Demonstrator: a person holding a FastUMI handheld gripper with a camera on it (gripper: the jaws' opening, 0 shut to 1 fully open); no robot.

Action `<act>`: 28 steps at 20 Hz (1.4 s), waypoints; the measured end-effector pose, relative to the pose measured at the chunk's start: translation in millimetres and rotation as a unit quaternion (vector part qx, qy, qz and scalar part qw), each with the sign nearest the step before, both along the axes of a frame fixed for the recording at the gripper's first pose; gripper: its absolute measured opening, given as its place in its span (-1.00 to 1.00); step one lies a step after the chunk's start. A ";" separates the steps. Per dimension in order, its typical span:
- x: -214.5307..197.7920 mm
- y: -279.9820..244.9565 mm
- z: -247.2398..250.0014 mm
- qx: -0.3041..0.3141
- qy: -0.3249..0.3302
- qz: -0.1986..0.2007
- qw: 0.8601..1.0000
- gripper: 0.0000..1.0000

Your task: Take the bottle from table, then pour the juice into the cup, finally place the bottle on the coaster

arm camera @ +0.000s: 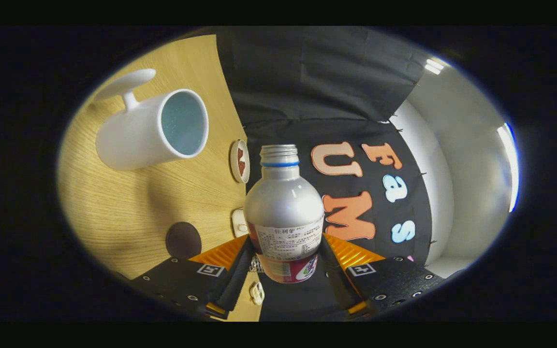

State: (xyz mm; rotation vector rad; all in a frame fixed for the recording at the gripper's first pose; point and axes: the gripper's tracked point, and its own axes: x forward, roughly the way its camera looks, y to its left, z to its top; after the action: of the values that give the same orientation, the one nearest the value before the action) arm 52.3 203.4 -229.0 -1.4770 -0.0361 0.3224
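Fingers (284,263) clamp the silver bottle (284,212) from both sides at its labelled lower body, one at 8 o'clock of it and one at 4 o'clock. Its open, uncapped neck (a blue ring just under the threads) points ahead. Seen rolled sideways, the wooden worktop (128,212) carries a white cup (155,128) at about 10 o'clock of the bottle, its pale blue inside facing the camera. A round coaster (240,161) lies just beside the bottle's neck at 10 o'clock; a dark disc (183,240) sits at 8 o'clock.
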 end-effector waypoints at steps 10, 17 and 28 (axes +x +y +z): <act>0.0 11.0 9.9 -0.055 -0.040 0.032 0.997 0.54; 1.9 16.3 15.9 -0.076 -0.053 0.046 0.995 0.54; 3.9 16.8 25.2 -0.097 -0.065 0.050 0.992 0.54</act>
State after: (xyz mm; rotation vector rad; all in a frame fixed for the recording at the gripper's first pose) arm 56.2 220.2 -203.9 -1.6915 -0.1882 0.3160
